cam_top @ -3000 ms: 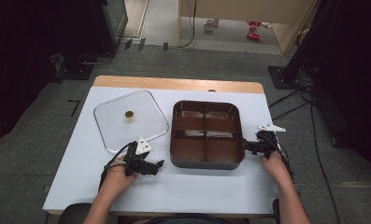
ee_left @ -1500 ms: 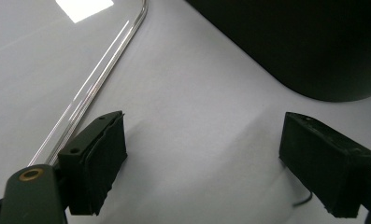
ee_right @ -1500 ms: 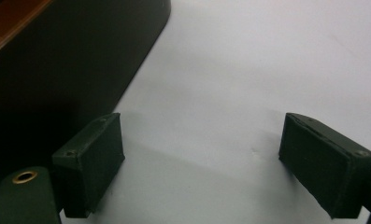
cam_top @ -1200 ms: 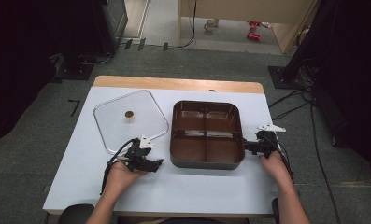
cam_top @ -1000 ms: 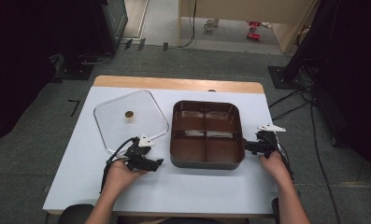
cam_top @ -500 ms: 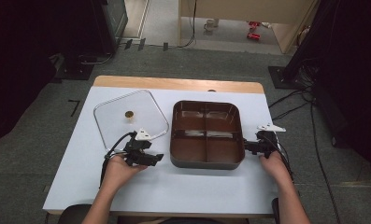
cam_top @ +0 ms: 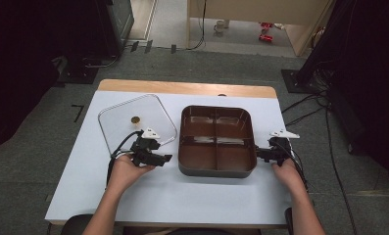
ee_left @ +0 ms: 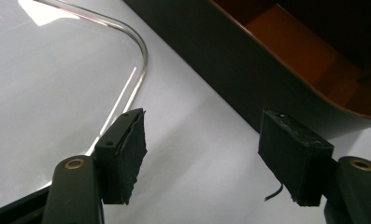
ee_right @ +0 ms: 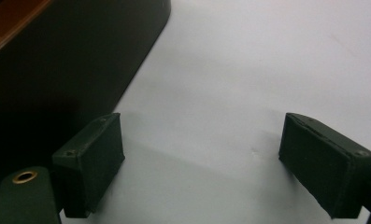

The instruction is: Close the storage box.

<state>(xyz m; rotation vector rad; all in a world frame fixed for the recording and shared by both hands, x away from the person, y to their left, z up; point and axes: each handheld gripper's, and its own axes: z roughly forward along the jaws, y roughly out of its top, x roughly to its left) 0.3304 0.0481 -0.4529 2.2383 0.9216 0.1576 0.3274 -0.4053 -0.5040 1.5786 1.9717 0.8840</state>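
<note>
A dark brown tray point(cam_top: 216, 170) with four compartments sits mid-table. To its left lies a clear square lid point(cam_top: 114, 128) with a small round knob. My left gripper point(cam_top: 166, 158) hovers just off the tray's left wall, near the lid's nearest corner. In the left gripper view the left gripper point(ee_left: 202, 158) is open, its jaws having just been closing, with bare table between them; the lid's rim point(ee_left: 143, 51) and the tray wall point(ee_left: 230, 65) lie ahead. My right gripper point(cam_top: 257, 152) rests by the tray's right wall. In the right gripper view the right gripper point(ee_right: 202, 163) is open beside that tray wall point(ee_right: 80, 60).
The white table point(cam_top: 206, 200) has a wooden strip point(cam_top: 182, 88) along its far edge. Black cables point(cam_top: 309, 110) run over the grey floor to the right, and dark equipment stands at both sides. There is bare tabletop in front of the tray.
My left gripper has moved a little away from the person, toward the lid's corner and the tray's left wall. The right gripper, tray and lid have stayed put.
</note>
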